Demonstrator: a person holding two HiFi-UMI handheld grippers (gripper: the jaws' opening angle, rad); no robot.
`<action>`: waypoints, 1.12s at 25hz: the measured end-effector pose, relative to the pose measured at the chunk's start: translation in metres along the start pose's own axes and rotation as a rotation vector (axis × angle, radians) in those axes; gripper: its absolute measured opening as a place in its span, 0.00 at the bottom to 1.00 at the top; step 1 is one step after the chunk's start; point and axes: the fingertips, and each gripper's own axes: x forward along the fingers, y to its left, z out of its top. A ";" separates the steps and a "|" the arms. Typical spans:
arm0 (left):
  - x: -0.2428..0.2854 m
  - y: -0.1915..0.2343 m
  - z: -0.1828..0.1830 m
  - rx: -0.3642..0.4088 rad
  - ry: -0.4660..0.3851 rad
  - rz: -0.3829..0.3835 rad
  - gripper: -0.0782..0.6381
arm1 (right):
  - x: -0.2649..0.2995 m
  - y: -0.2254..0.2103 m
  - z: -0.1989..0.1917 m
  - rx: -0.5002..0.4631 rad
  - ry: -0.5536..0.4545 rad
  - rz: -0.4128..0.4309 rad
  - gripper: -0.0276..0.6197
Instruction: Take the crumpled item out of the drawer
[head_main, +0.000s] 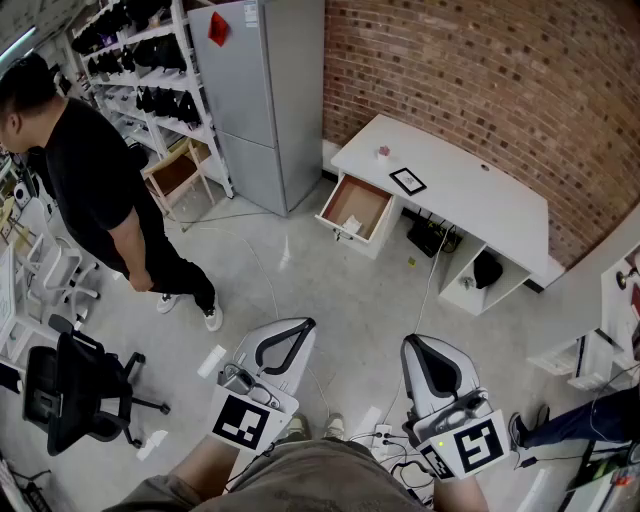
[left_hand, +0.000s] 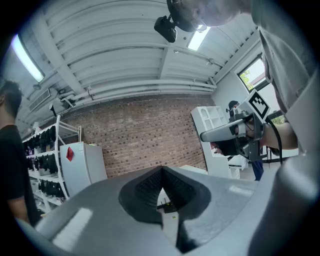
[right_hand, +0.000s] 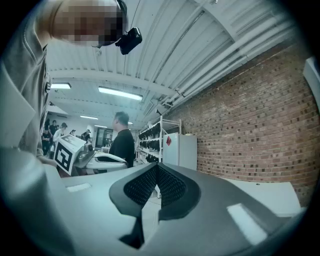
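The white desk (head_main: 470, 195) stands against the brick wall at the upper right of the head view. Its wooden drawer (head_main: 375, 228) is pulled open, and a small white crumpled item (head_main: 350, 225) lies at the drawer's front. Both grippers are held low and close to my body, far from the desk. My left gripper (head_main: 306, 324) (left_hand: 161, 173) is shut with nothing between its jaws. My right gripper (head_main: 409, 343) (right_hand: 156, 167) is shut and empty as well. Both gripper views look up at the ceiling and the brick wall.
A person in black (head_main: 95, 190) stands at the left beside an office chair (head_main: 70, 390). A grey fridge (head_main: 265, 95), shelves (head_main: 150, 70) and a wooden chair (head_main: 175, 172) line the back. A framed picture (head_main: 407, 181) lies on the desk. Cables trail across the concrete floor (head_main: 330, 290).
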 end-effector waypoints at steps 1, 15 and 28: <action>-0.002 0.001 0.000 -0.005 -0.004 0.003 0.11 | 0.000 0.001 0.001 0.013 -0.009 0.003 0.09; 0.003 -0.002 0.001 0.019 0.003 0.000 0.11 | -0.007 -0.006 -0.003 0.045 -0.026 0.011 0.09; 0.021 -0.012 0.002 0.021 0.000 0.025 0.11 | -0.022 -0.048 -0.007 0.065 -0.071 -0.072 0.41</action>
